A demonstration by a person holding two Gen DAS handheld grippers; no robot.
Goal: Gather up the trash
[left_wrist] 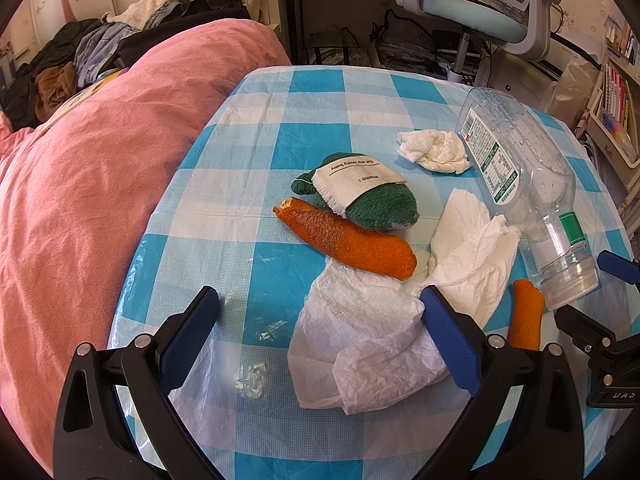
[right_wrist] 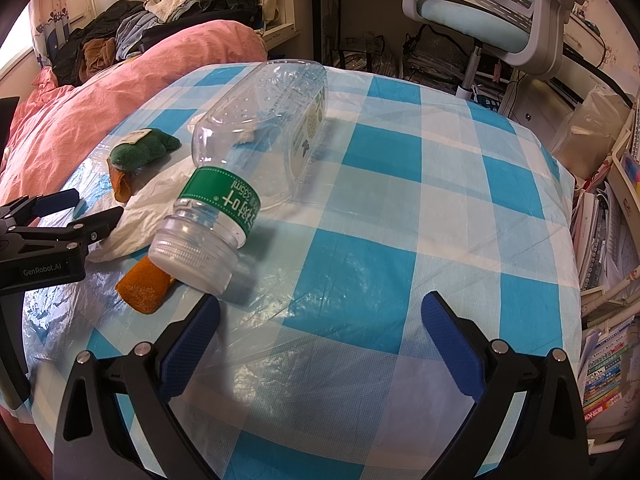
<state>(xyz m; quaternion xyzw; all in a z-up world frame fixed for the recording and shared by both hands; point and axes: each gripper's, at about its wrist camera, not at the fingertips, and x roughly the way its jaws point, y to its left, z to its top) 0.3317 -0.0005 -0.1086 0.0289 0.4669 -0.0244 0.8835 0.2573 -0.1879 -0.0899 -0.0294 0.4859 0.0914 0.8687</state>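
A blue-and-white checked table (left_wrist: pixel 280 92) holds trash. In the left wrist view my left gripper (left_wrist: pixel 320 304) is open, its right finger over a large crumpled white tissue (left_wrist: pixel 360 344). Beyond lie a long orange peel (left_wrist: pixel 348 240), a green knitted piece with a white label (left_wrist: pixel 360 192), a small crumpled tissue (left_wrist: pixel 436 150), a short orange peel (left_wrist: pixel 526 316) and an empty clear plastic bottle (left_wrist: pixel 528 184) on its side. In the right wrist view my right gripper (right_wrist: pixel 320 312) is open and empty, just below the bottle's cap (right_wrist: pixel 192 256). The bottle (right_wrist: pixel 260 120) lies cap toward me.
A pink duvet (left_wrist: pixel 100 180) lies left of the table. An office chair (left_wrist: pixel 492 12) stands behind it. Shelves of books (right_wrist: pixel 608 320) crowd the right side. The left gripper also shows at the left edge of the right wrist view (right_wrist: pixel 76 208).
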